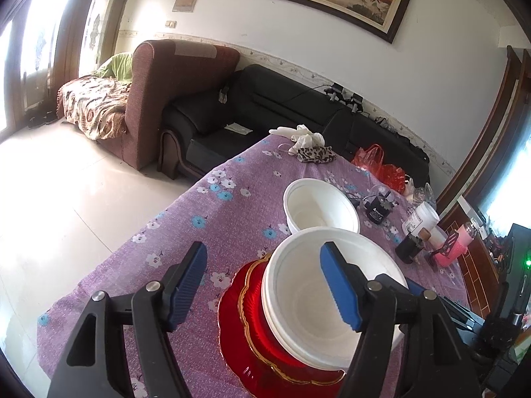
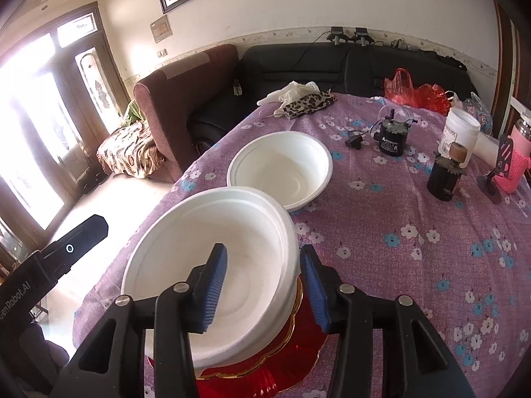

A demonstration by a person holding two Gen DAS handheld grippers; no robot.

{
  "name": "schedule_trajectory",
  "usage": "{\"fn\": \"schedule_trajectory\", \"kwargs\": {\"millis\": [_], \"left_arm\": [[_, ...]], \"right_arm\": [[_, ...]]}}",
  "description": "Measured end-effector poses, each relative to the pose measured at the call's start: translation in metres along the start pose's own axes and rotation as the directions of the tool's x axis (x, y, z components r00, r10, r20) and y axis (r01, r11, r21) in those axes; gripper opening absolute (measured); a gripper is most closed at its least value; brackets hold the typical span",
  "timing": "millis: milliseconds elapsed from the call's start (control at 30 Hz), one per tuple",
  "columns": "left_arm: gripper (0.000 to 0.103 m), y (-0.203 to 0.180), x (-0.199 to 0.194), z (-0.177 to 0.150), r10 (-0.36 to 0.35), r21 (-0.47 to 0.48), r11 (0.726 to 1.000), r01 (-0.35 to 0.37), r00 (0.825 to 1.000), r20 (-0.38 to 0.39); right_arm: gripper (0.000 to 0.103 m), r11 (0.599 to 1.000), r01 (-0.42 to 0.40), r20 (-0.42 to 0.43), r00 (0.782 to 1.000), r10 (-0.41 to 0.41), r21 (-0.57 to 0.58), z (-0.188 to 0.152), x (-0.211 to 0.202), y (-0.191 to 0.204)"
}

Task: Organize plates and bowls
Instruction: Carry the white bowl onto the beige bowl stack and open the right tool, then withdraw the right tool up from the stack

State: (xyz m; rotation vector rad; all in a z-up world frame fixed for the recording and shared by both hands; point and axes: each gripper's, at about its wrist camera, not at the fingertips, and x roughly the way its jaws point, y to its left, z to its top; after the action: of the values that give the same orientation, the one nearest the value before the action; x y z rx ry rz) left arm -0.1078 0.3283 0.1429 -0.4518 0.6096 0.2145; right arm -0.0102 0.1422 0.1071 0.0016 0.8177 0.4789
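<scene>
A stack of white foam bowls sits on red, gold-rimmed plates at the near edge of the purple flowered table. My left gripper is open and straddles the stack's left rim, with one blue pad over the bowl's inside and neither pad touching. My right gripper is open around the right rim, pads clear of the foam. Just behind the stack, another white bowl stands alone.
Farther back lie a leopard-print pouch and white gloves. Two black motors, a white jar, a pink bottle and a red bag crowd the right side. Sofas stand beyond the table's left edge.
</scene>
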Motion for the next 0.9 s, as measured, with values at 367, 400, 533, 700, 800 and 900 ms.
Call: {"fn": "schedule_trajectory", "kwargs": {"millis": [367,400,533,700,800,900], "left_arm": [[0.072,-0.004,-0.024,-0.007,0.001,-0.001,1.000,-0.001,1.000,0.022],[0.073,-0.004,-0.028,-0.008,0.000,-0.001,1.000,0.000,1.000,0.028],[0.081,-0.009,-0.042,-0.010,-0.010,-0.004,1.000,0.011,0.999,0.050],[0.085,-0.025,-0.048,-0.015,-0.031,0.030,0.999,0.030,0.999,0.043],[0.085,-0.036,-0.048,-0.019,-0.040,0.063,0.997,0.038,0.999,0.033],[0.085,-0.044,-0.048,-0.020,-0.057,0.084,0.995,0.055,0.998,0.019]], "right_arm": [[0.058,0.999,-0.012,0.043,0.999,0.010,0.050,-0.008,-0.033,-0.019],[0.060,0.998,-0.009,0.050,0.999,0.006,0.059,-0.009,-0.037,-0.023],[0.061,0.995,-0.005,0.060,0.998,-0.001,0.099,-0.016,-0.050,-0.041],[0.062,0.991,0.004,0.062,0.998,-0.012,0.135,-0.025,-0.062,-0.063],[0.063,0.989,0.011,0.063,0.998,-0.020,0.149,-0.030,-0.066,-0.072],[0.063,0.987,0.016,0.062,0.998,-0.026,0.160,-0.032,-0.069,-0.081]]}}
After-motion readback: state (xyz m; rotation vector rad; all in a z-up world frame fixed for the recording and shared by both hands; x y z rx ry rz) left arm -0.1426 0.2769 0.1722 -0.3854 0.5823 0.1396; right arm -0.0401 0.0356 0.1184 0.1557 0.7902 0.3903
